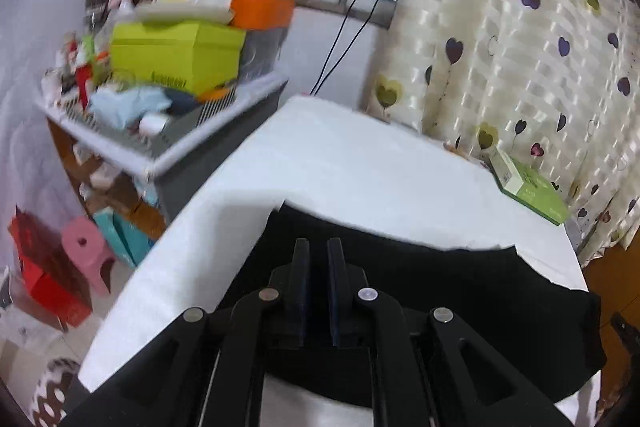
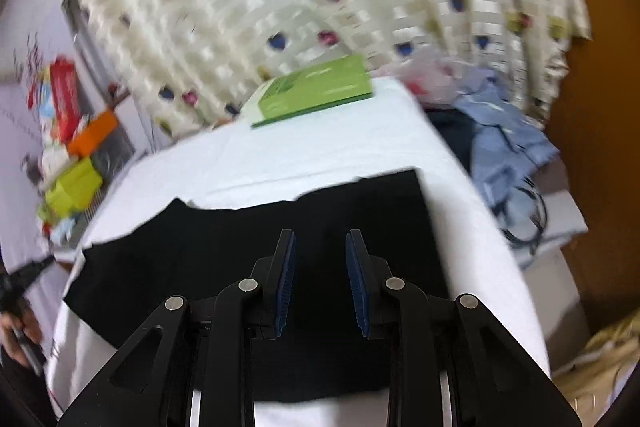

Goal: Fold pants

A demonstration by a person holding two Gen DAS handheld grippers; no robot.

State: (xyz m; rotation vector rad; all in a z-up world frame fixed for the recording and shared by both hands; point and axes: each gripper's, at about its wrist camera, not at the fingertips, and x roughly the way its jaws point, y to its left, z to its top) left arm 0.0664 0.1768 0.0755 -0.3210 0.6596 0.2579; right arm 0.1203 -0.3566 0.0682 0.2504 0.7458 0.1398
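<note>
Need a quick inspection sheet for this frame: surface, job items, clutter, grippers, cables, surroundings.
Surface: table under a white cloth, mostly bare beyond the garment.
Job's things: black pants lie flat across the near part of the cloth; one end hangs over the table edge in the left wrist view.
Clutter: green box at the far edge.
Grippers: left gripper nearly closed over the pants, whether it pinches fabric cannot be told; right gripper open above the pants.
Cables: black cables hang below the window; a black cord coil lies beside the table.
Surroundings: heart-print curtain, crowded shelf, pile of blue clothes, pink stool.
</note>
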